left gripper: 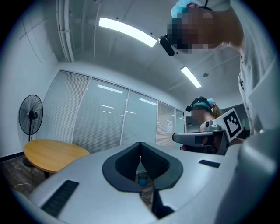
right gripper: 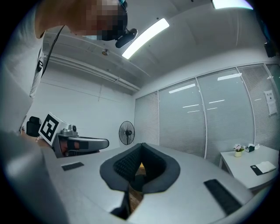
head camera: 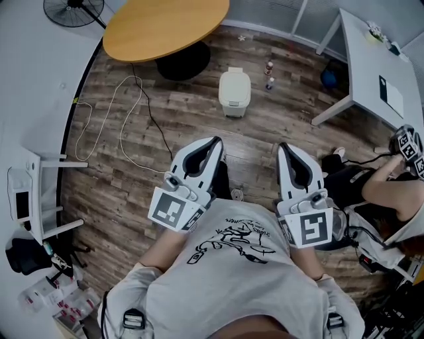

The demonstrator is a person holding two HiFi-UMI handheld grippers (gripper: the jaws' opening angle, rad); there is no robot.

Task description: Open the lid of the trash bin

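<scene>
A cream trash bin [head camera: 234,91] with its lid down stands on the wood floor, well ahead of me in the head view. My left gripper [head camera: 213,145] and right gripper [head camera: 285,149] are held close to my chest, side by side, both far short of the bin. Each one's jaws meet at the tips with nothing between them. In the left gripper view the left gripper [left gripper: 140,144] points at glass walls; in the right gripper view the right gripper [right gripper: 141,146] points at the same room. The bin does not show in either gripper view.
A round wooden table [head camera: 165,25] stands beyond the bin, with a fan [head camera: 73,10] at far left. Two bottles [head camera: 269,75] stand right of the bin. A white desk [head camera: 374,66] is at right, and a seated person [head camera: 391,192] is close by. A cable [head camera: 126,126] lies on the floor.
</scene>
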